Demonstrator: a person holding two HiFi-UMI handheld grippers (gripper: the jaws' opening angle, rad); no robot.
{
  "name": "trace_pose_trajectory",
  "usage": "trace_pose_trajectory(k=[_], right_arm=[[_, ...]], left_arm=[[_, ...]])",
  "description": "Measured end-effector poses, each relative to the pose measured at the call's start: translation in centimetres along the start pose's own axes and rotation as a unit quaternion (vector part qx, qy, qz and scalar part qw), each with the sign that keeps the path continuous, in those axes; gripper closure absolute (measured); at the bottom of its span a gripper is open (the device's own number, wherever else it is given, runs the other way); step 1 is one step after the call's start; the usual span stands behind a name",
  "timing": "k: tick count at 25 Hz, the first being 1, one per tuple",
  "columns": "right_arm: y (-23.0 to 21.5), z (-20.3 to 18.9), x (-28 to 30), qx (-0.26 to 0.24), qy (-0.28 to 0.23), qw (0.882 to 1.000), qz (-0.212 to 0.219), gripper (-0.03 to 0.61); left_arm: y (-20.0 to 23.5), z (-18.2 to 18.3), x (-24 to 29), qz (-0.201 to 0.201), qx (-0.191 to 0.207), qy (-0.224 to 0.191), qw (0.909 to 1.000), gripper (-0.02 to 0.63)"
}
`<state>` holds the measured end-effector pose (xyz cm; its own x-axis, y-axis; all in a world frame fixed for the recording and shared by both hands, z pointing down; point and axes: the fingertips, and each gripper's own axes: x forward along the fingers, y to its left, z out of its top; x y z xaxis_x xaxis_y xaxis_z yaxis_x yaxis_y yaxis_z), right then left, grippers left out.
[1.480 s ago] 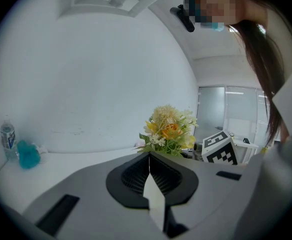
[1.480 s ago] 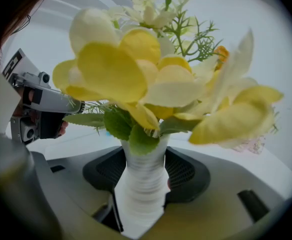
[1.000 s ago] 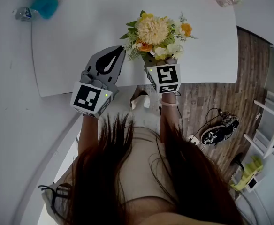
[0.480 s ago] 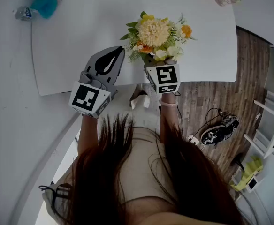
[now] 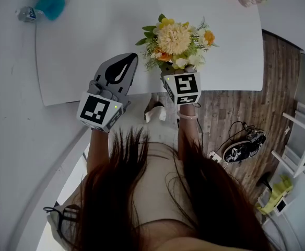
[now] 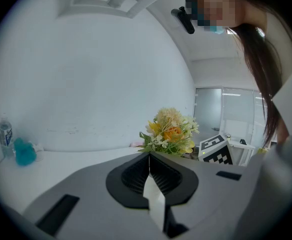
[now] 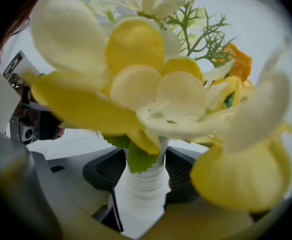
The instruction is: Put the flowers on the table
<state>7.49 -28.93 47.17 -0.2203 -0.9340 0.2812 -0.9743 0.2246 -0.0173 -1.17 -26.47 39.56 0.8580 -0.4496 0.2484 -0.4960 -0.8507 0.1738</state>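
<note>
Clamping the white ribbed stem of the flowers, the right hand-held gripper has its jaws closed on that stem. The bouquet stands upright over the near part of the white desk, close to its front edge. The left hand-held gripper is just beside it on the left, over the same edge, jaws pressed together with nothing between them, while a small bottle and a teal object sit at the desk's far left corner, well apart from the flowers.
</note>
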Motion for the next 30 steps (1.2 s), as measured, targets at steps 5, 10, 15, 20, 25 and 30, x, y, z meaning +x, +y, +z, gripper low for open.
trace_pose_trajectory(k=[5,10,15,20,25,30], right_arm=[[0.0,-0.1,-0.3,0.002,-0.003,1.0,-0.001,0.322],[-0.1,-0.1,-0.5,0.003,-0.004,1.0,-0.002,0.322],[-0.1,-0.2,-0.5,0.006,0.002,1.0,-0.003,0.322],[0.0,-0.3,-0.7,0.004,0.0,1.0,-0.004,0.322],[0.2,-0.8,-0.9,0.008,0.011,1.0,-0.003,0.322],[0.4,-1.1,-1.1,0.01,0.015,1.0,-0.001,0.322]], left_arm=[[-0.1,-0.1,-0.3,0.003,0.001,-0.001,1.0,0.61],[-0.3,-0.1,-0.3,0.004,0.0,0.0,1.0,0.609],[-0.5,0.1,-0.3,0.001,0.001,-0.003,1.0,0.609],[-0.6,0.0,-0.6,0.004,0.002,-0.003,1.0,0.609],[-0.9,0.1,-0.8,0.005,0.002,-0.005,1.0,0.61],[-1.0,0.0,-1.1,0.006,0.002,-0.006,1.0,0.609]])
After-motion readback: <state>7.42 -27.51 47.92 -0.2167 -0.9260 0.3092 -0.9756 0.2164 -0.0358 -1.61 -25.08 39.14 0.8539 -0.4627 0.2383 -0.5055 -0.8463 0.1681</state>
